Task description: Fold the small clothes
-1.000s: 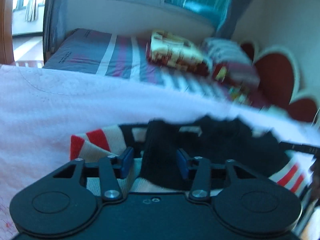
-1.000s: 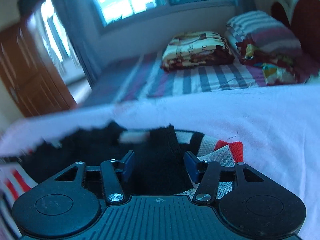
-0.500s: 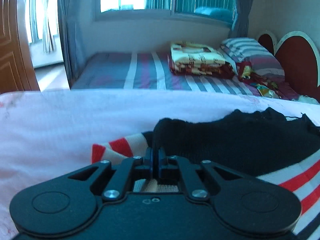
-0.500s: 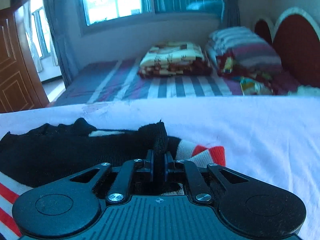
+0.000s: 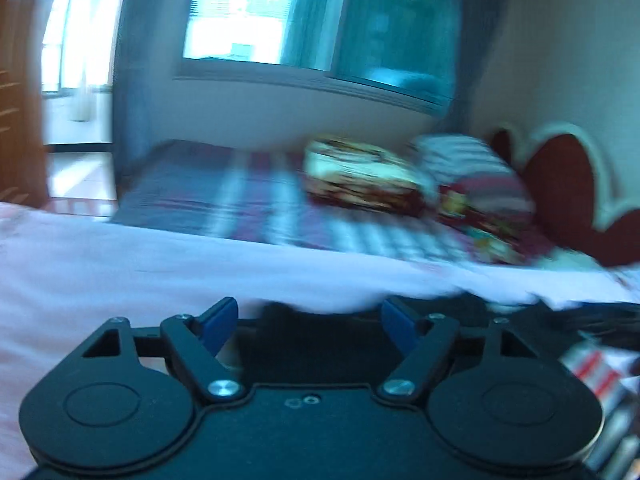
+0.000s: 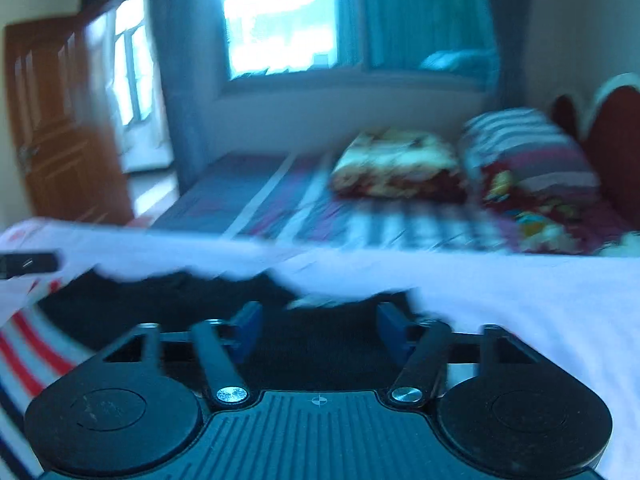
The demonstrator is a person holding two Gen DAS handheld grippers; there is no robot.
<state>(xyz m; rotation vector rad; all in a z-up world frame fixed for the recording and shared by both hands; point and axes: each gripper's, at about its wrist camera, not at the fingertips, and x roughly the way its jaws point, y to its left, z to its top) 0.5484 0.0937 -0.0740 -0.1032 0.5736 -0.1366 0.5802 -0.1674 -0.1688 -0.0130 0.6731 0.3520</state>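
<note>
**Both grippers spread over a black and striped garment**

Both views were blurred. In the left wrist view the left gripper hung low over the pale pink sheet, its jaws opening, the blue pads standing well apart. Black cloth of the small garment lay between and below them, but neither pad pressed on it. The garment ran off to the right, where its red and white striped part showed near the frame edge.

In the right wrist view the right gripper was likewise opening, blue pads apart, with the garment lying under the gap and not pinched. The garment stretched leftward across the sheet; its striped part lay at the lower left. A dark bar-like object reached in from the left edge above it; what it was could not be told.

Behind the sheet stood a bed with a striped cover, a folded patterned blanket, a striped pillow, a red headboard, a window and a brown door.
</note>
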